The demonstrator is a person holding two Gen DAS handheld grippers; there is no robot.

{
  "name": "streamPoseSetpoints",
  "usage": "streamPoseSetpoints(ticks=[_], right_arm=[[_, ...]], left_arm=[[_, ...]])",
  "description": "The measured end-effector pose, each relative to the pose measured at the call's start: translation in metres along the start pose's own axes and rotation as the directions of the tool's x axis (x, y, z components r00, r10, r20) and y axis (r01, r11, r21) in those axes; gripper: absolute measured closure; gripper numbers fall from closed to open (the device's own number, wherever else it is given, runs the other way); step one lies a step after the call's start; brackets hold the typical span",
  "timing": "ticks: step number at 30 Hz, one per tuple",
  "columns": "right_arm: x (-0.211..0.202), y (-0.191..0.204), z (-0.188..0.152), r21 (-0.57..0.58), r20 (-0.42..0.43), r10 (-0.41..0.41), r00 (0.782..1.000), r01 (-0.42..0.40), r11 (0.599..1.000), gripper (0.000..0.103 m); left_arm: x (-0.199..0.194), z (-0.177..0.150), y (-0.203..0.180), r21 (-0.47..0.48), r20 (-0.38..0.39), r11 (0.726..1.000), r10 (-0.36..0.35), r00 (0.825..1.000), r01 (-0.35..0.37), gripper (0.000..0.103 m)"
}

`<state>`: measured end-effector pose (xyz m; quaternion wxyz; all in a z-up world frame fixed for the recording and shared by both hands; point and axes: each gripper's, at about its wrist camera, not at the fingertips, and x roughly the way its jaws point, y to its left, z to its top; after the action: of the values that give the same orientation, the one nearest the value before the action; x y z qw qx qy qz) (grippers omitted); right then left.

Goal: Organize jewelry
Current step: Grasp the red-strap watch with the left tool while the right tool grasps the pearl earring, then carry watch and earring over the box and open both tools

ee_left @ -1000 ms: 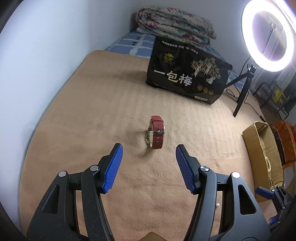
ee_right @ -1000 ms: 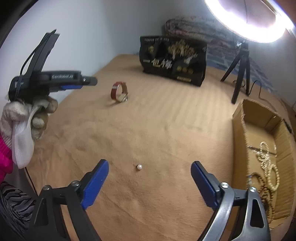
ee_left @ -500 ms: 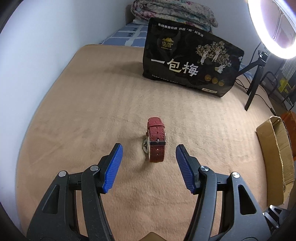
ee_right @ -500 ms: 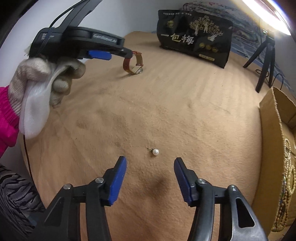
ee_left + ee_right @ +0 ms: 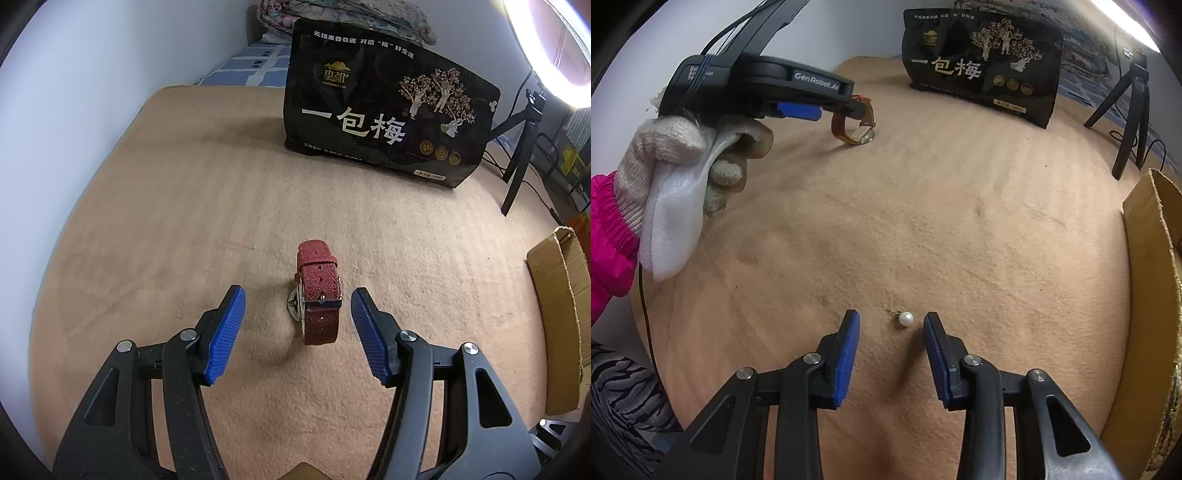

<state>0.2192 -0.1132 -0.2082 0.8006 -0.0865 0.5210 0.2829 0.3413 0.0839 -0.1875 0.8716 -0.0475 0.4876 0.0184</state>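
A red-strapped watch (image 5: 318, 295) stands on its edge on the tan blanket (image 5: 184, 229). My left gripper (image 5: 296, 295) is open around it, with the strap nearer the right pad and touching neither. In the right wrist view the watch (image 5: 855, 129) sits under that gripper's tip, which a gloved hand (image 5: 683, 147) holds. A small pearl stud earring (image 5: 905, 318) lies on the blanket between the fingers of my right gripper (image 5: 891, 316). Those jaws are closing, and the pads stand just clear of the pearl.
A black printed bag (image 5: 388, 110) stands at the back of the blanket. A ring light on a black tripod (image 5: 517, 166) is at the back right. An open cardboard box (image 5: 1145, 258) lies along the right edge. A white wall bounds the left side.
The left gripper has come forward and down, so the watch now sits between its fingers. The right gripper has dropped toward the pearl, and its jaws have narrowed around it.
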Motion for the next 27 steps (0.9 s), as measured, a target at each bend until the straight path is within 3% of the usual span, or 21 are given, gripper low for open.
streamPoseSetpoints(ticks=[4, 12, 17, 21, 24, 27], right_arm=[[0.005, 0.001, 0.000, 0.006, -0.007, -0.010, 1.000, 0.010, 1.000, 0.069], [0.008, -0.001, 0.001, 0.005, -0.006, -0.044, 0.999, 0.044, 0.999, 0.093], [0.006, -0.002, 0.001, 0.008, 0.003, -0.036, 0.999, 0.036, 0.999, 0.094], [0.003, 0.001, 0.001, -0.001, 0.013, -0.029, 0.999, 0.029, 1.000, 0.094], [0.001, 0.003, 0.002, -0.009, 0.019, -0.026, 0.999, 0.026, 1.000, 0.094], [-0.002, 0.005, 0.003, -0.014, 0.026, -0.023, 0.999, 0.023, 1.000, 0.094]], left_arm=[[0.004, 0.000, 0.000, 0.001, -0.002, 1.000, 0.010, 1.000, -0.010, 0.042], [0.011, 0.000, 0.001, 0.009, -0.006, 1.000, 0.024, 1.000, -0.024, 0.042], [0.014, 0.000, -0.001, 0.024, -0.013, 0.999, 0.036, 0.999, -0.035, 0.043], [0.014, -0.001, -0.002, 0.038, -0.019, 0.998, 0.041, 0.999, -0.041, 0.071], [0.013, -0.001, -0.002, 0.047, -0.017, 0.998, 0.043, 0.999, -0.042, 0.087], [0.011, -0.002, -0.002, 0.058, -0.010, 0.998, 0.039, 0.999, -0.039, 0.087]])
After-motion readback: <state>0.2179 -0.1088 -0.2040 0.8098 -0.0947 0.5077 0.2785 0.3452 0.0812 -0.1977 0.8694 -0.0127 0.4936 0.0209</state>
